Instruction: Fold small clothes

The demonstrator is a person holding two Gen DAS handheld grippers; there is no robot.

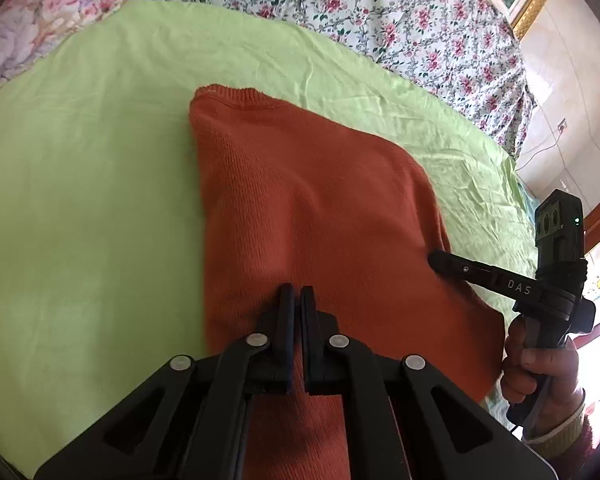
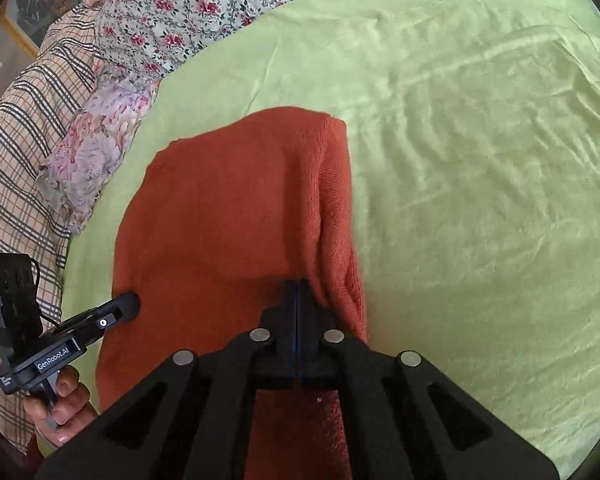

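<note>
Orange knit sweater (image 1: 320, 216) lies on the light green sheet (image 1: 80, 200) covering the bed, already folded narrow — long sides turned in, far end towards the flowered bedding (image 1: 380, 4). Both grippers sit at its near end.

Left gripper (image 1: 297, 300): jaws nearly pressed together, only a thin slit between the pads, orange fabric showing in the gap; looks like a pinch on a thin bit of knit, though I can't see the fabric actually clamped. Right gripper (image 2: 297, 292): jaws fully pressed together, tips at the folded right edge of the sweater, a ridge of knit rising just beside them — likely pinching an edge layer, not certain. Each gripper also shows in the other's view, tip touching the sweater's near side edge, a hand (image 1: 540, 376) on the handle.

Handling, my judgement: soft, limp, fairly thick knit — light, not fragile, not slippery, grips well but stretches and sags between two hold points. Folded layers can slip apart if only the top one is taken. Best hold: the two near corners, through all layers, then lift evenly and carry to the far end.

Writing: "DAS" on the right gripper's finger arm, "GenRobot.AI" on the left gripper's body. A smaller label beside it is too tiny to read.
</note>
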